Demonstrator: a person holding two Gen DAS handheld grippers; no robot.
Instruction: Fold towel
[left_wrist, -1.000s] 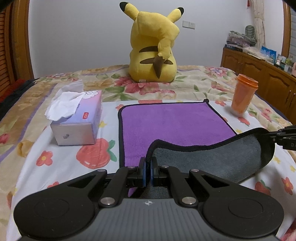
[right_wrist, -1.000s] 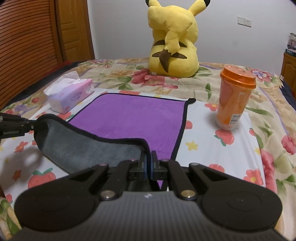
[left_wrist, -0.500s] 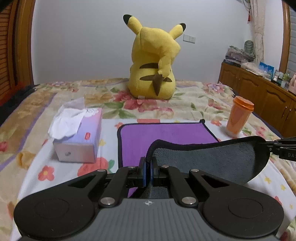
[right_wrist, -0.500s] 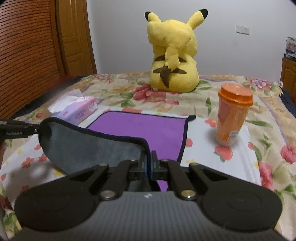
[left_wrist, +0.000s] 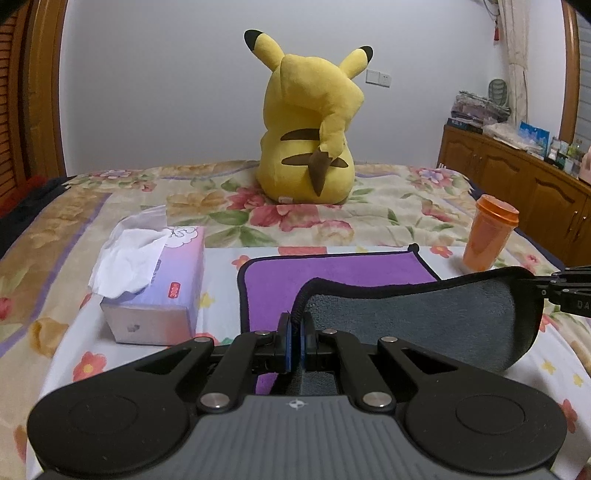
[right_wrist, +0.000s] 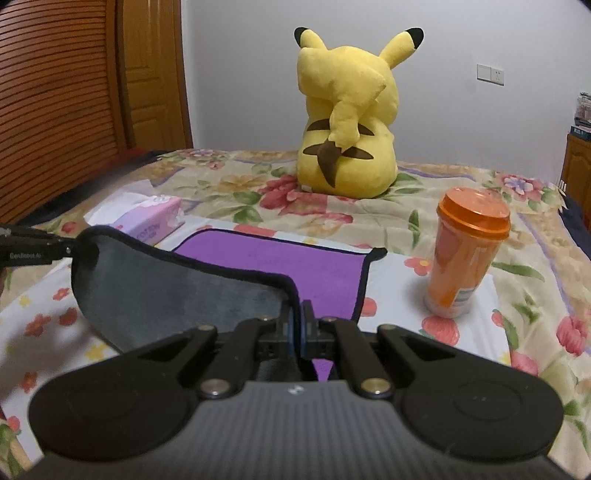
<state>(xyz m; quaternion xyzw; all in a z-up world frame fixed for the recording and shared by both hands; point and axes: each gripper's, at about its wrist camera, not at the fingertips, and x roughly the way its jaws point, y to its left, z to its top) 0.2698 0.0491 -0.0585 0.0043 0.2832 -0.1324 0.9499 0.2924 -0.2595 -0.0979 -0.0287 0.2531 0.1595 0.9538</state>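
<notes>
While you hold the towel (left_wrist: 406, 321) by its two near corners, its far half lies flat and purple on the bed (left_wrist: 388, 206), toward the middle, and the near half hangs raised between your hands with the grey underside facing you. Your left gripper (left_wrist: 294, 332) is clamped narrow on the near-left corner, the black hem pinched between its blue pads; your right gripper (right_wrist: 297, 325) is pinched the same way on the near-right corner. Gripping both corners level keeps the raised edge taut enough to carry as one line, which is likely why the sheet sags only slightly in the middle. You seem to be midway through the first fold, with the near edge due to travel to the far edge. A tissue box (left_wrist: 155, 284) sits just beside the towel's left edge and an orange cup (right_wrist: 467, 254) near its right, so keep the swing between them.
</notes>
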